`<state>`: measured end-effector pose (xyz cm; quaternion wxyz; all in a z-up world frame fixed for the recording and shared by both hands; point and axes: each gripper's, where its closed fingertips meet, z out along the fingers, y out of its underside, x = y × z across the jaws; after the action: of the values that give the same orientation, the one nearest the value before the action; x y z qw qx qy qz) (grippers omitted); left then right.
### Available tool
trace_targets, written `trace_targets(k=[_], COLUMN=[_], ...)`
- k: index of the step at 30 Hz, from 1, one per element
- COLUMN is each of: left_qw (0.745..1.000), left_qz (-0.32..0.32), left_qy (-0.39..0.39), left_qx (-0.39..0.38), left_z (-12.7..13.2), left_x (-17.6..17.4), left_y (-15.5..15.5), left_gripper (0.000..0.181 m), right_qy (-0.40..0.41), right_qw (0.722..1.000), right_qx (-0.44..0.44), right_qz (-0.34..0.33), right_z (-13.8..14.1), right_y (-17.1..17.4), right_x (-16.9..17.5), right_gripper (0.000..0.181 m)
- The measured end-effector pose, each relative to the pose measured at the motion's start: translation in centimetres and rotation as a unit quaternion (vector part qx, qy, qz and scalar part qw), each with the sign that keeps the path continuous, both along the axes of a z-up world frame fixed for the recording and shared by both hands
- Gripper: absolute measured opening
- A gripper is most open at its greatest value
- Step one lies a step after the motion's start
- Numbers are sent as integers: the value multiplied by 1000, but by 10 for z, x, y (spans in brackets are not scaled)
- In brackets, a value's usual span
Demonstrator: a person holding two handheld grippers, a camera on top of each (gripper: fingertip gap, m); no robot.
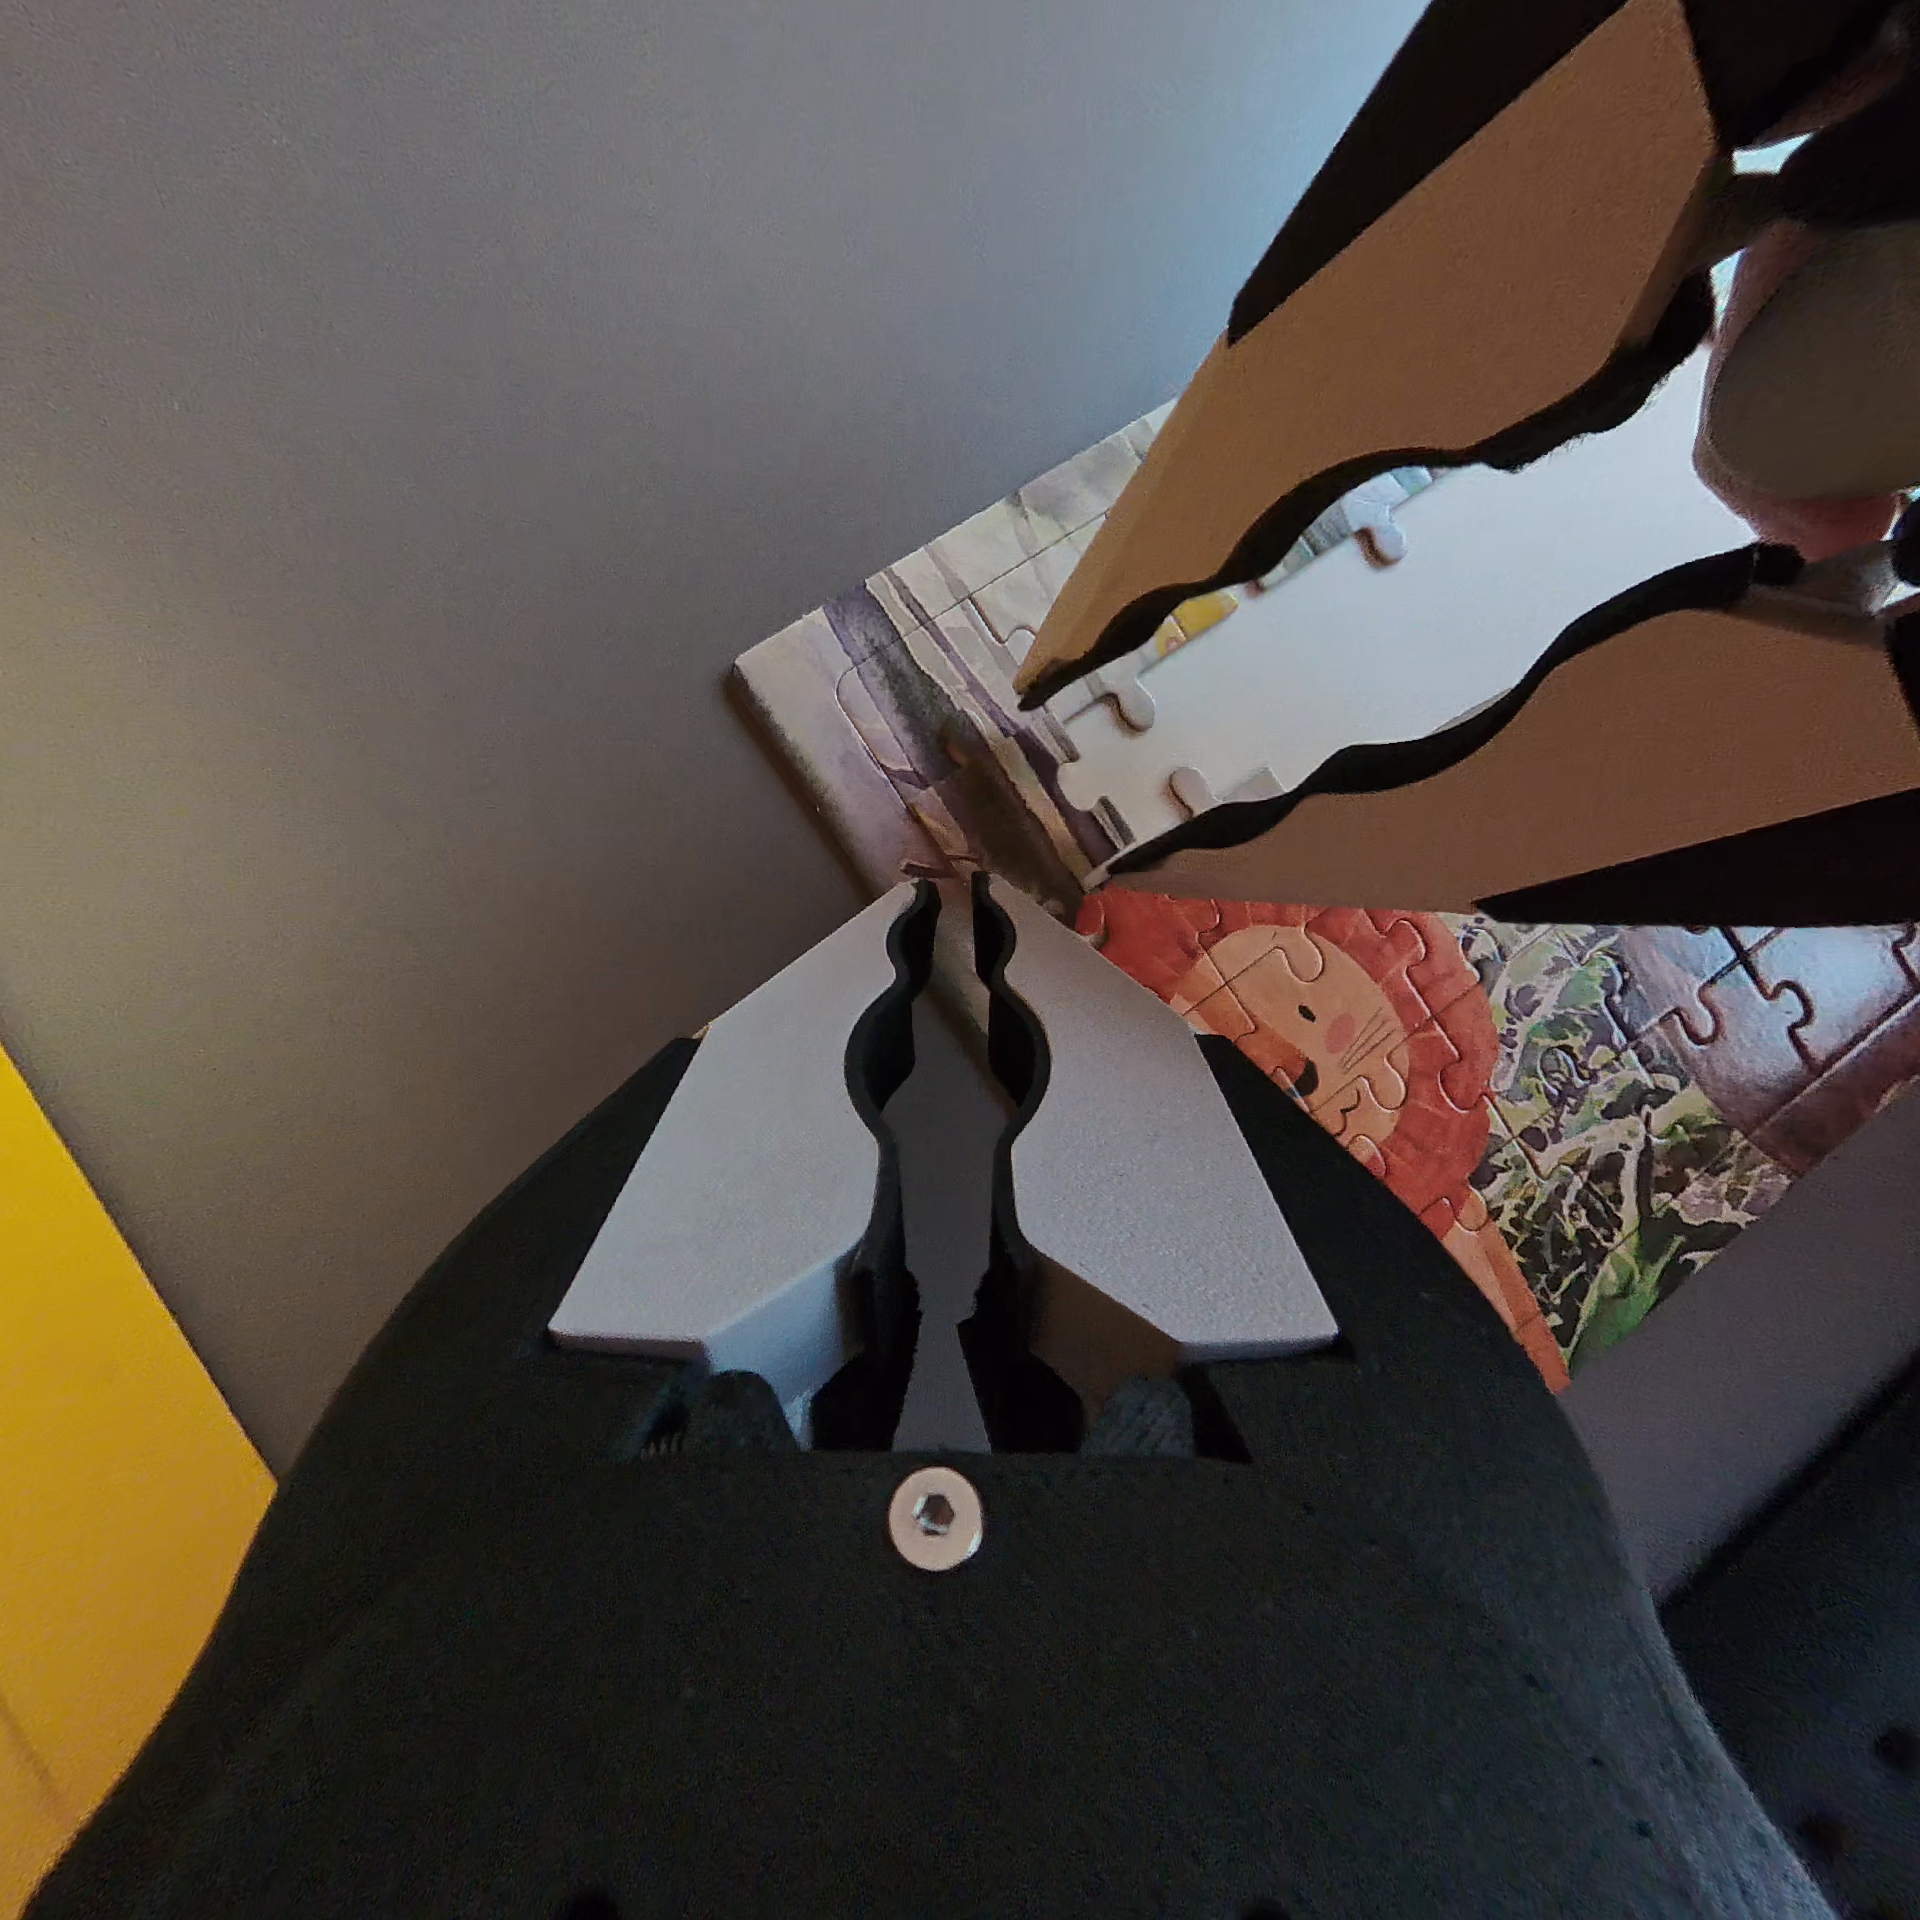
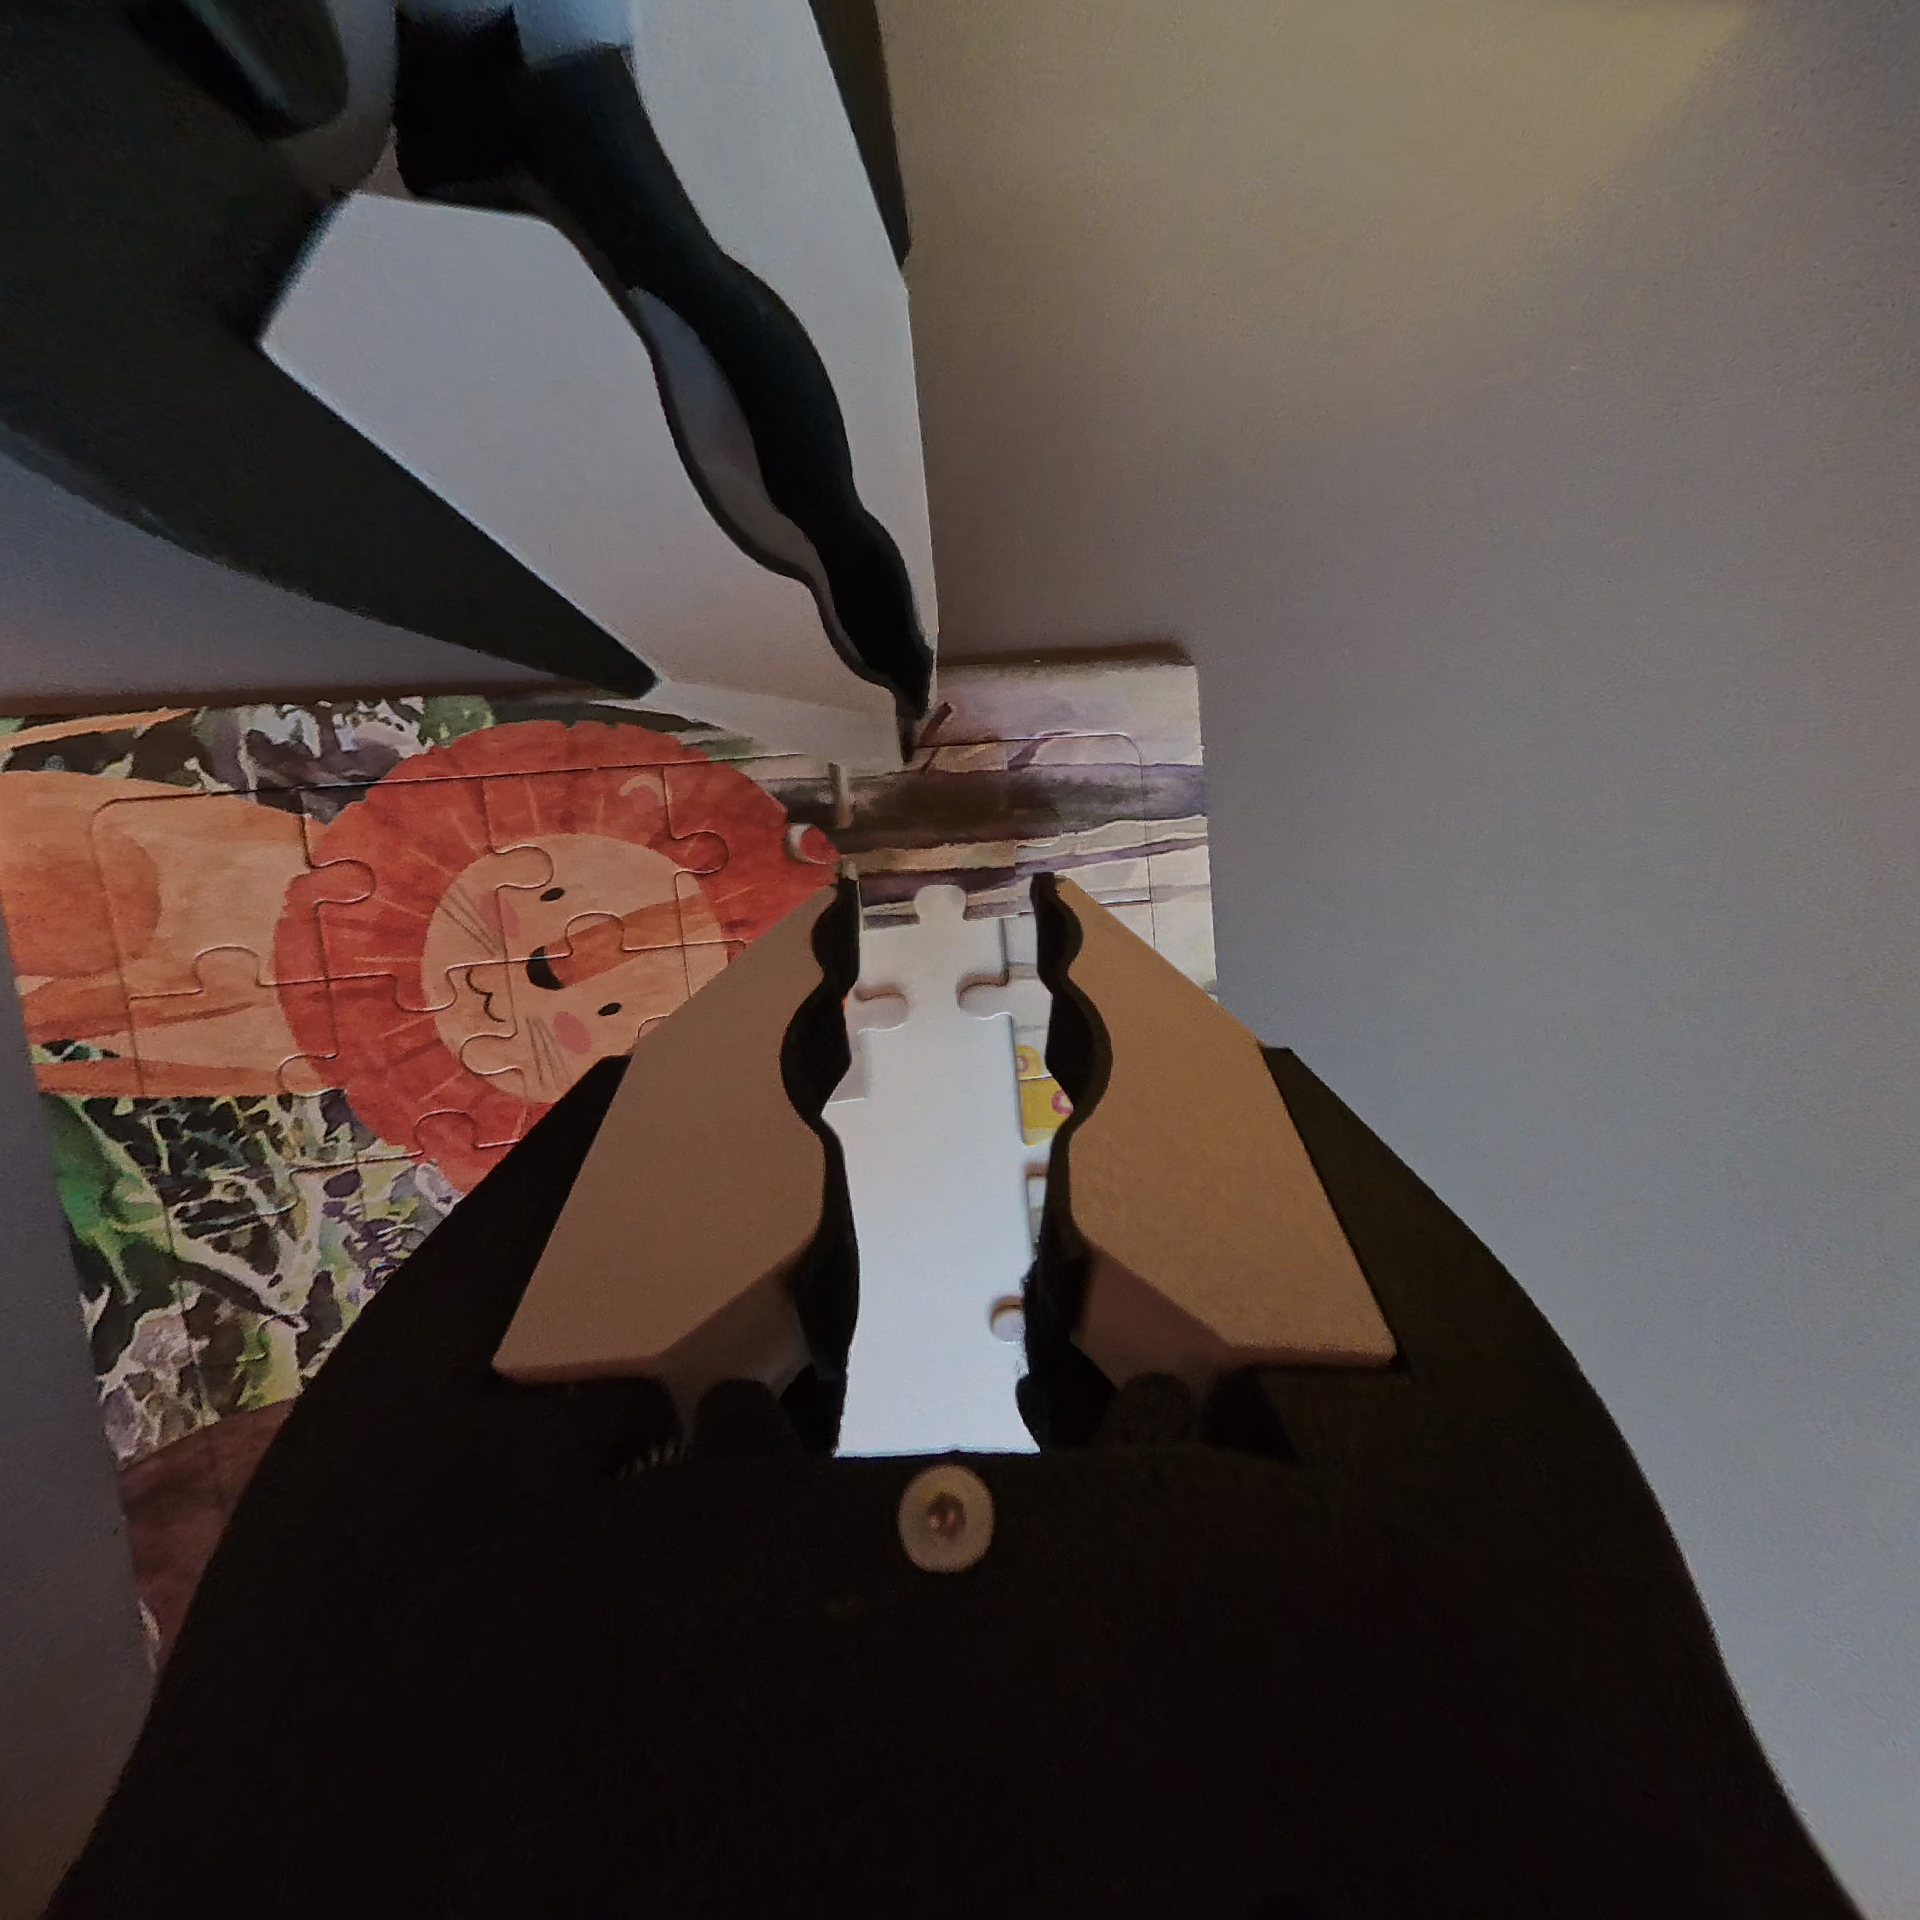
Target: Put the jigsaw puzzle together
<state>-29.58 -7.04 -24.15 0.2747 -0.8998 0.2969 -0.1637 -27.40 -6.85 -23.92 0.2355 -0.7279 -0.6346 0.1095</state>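
Note:
A jigsaw puzzle with an orange lion (image 1: 1330,1029) lies flat on the grey table and also shows in the right wrist view (image 2: 540,935). A white unfilled patch (image 2: 935,1143) with piece-shaped edges lies beside the lion and shows in the left wrist view too (image 1: 1299,665). My left gripper (image 1: 951,888), with grey fingers, is all but shut, its tips resting on the puzzle's outer edge by the purple-grey pieces; I see nothing held. It enters the right wrist view from the top left (image 2: 912,722). My right gripper (image 2: 943,883), with tan fingers, is open over the white patch (image 1: 1060,779).
The grey table (image 1: 468,416) stretches beyond the puzzle's corner (image 2: 1558,520). A yellow surface (image 1: 83,1299) lies at the left edge. A person's hand (image 1: 1818,416) holds the right gripper at the upper right. Something dark (image 1: 1818,1610) sits at the lower right.

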Motion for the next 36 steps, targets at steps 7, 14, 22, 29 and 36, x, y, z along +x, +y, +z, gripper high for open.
trace_targets(k=[7, 14, 22, 29, 36], left_qw=[1000, 1000, 1000, 1000, 1000], left_qz=[-5, -7, -12, -14, -3], left_qy=[6, 6, 8, 8, -7], left_qx=[3, 1, -4, -4, 4], left_z=[0, 0, 0, 0, 5], left_x=[1, 1, 1, 2, 1], left_y=[-1, -2, -5, -6, -2], left_gripper=[4, 3, 2, 2, 2], right_qy=[2, 33, 54, 55, 143], right_qw=[1000, 998, 994, 994, 987], right_qx=[-8, -55, -97, -97, -56], right_qz=[14, 2, 5, 10, -50], right_z=[0, -2, -1, 1, 17], right_y=[-5, -6, -11, -11, 23], right_x=[-1, -2, -3, -1, -7], right_gripper=[37, 36, 35, 35, 4])
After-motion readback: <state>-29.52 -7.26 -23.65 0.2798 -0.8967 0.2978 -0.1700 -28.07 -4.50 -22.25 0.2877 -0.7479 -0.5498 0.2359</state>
